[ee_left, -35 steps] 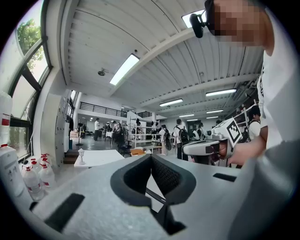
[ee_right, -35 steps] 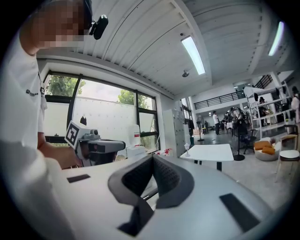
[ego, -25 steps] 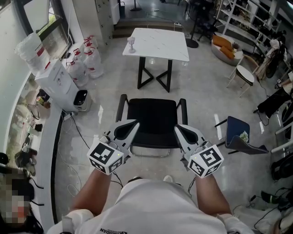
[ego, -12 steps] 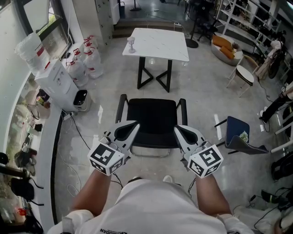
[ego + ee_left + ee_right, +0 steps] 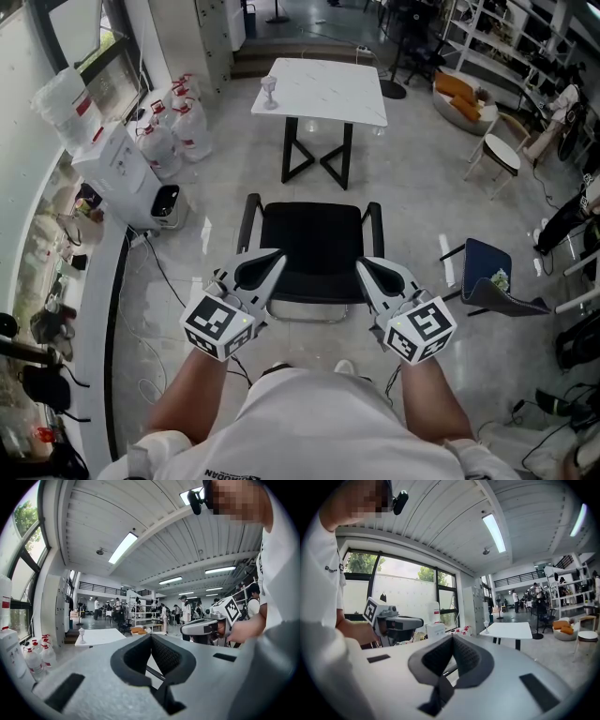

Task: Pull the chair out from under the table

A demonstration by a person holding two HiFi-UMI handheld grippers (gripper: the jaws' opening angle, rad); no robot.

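Standing behind the black chair (image 5: 314,246), a person holds both tools level over its near corners | left gripper (image 5: 277,254): jaws together, nothing between | right gripper (image 5: 362,265): jaws together, nothing between | chair: on the floor between the person and the white table (image 5: 328,89), seat clear of the tabletop
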